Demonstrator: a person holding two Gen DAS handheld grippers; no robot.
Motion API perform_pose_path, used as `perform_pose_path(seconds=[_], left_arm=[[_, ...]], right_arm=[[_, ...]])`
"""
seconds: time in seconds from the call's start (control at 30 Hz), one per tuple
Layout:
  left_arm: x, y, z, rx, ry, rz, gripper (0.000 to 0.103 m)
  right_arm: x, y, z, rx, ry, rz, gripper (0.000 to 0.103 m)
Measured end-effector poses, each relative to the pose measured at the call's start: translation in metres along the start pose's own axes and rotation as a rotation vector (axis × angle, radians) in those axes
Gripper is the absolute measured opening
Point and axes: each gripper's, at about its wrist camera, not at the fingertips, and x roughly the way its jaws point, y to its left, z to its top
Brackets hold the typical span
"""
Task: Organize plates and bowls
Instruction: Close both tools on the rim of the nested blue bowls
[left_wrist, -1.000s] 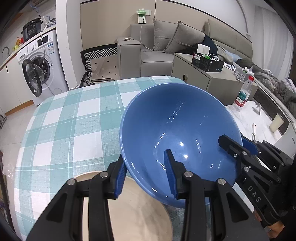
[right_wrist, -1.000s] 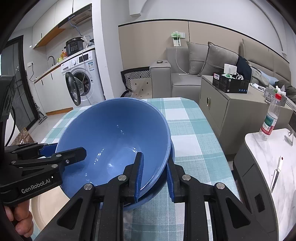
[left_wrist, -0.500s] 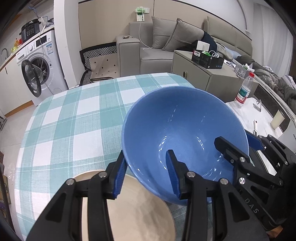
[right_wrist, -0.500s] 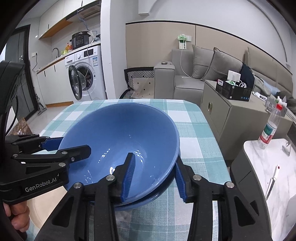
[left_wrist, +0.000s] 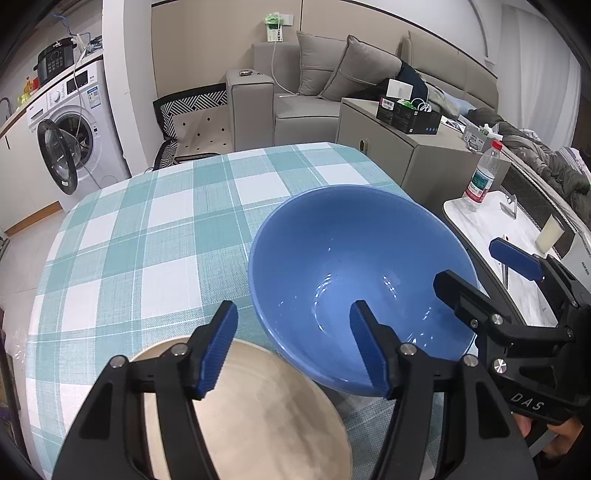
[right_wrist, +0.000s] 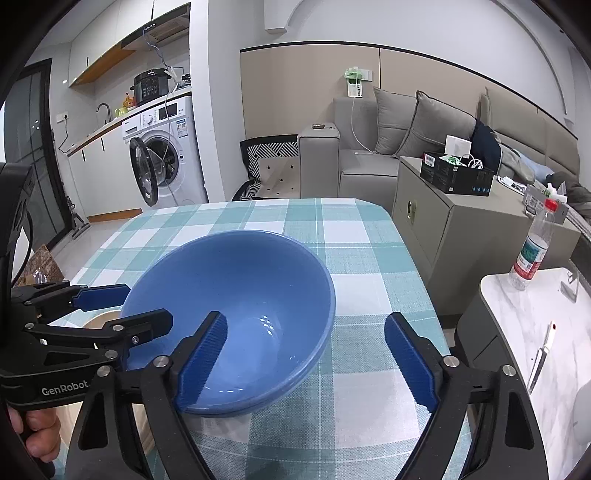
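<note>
With both grippers' jaws just opened, left gripper (left_wrist: 291, 347) and right gripper (right_wrist: 304, 360) straddle opposite rims of the blue bowl (right_wrist: 236, 295), fingers spread, clear of it; beige plate (left_wrist: 258, 406) just beside, toward the desk's near-left edge.

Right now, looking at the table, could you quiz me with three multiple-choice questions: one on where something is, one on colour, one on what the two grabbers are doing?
1. Where does the beige plate lie relative to the blue bowl, in the left wrist view?
A. Left of it, nearer the camera
B. Inside it
C. On the sofa

2. What pattern is the tablecloth?
A. Plain red
B. Teal and white checks
C. Black stripes

3. How do the left gripper and right gripper stand?
A. Both clamped on the bowl's rim
B. Both open, pads off the rim
C. Both holding the plate

Answers: 1 A, the plate sits under the left gripper, beside the bowl. 2 B, the checks show across the table. 3 B, the jaws have just been opening, and gaps show at each pad.
</note>
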Motion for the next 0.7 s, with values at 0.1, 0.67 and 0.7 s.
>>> perform_pose_path(seconds=[0.1,0.67,0.7], left_arm=[[-0.001,0.000,0.000,0.006,-0.007,0.007,0.072],[-0.004,0.012,0.000,-0.017,-0.047,0.000,0.103],[-0.003,0.013,0.000,-0.024,-0.045,-0.005,0.103]], right_arm=[[0.000,-0.002,0.001,0.003,0.002,0.009,0.095],[0.003,-0.025,0.002,0.136,0.030,0.111,0.102],[0.004,-0.027,0.001,0.148,0.035,0.116,0.102]])
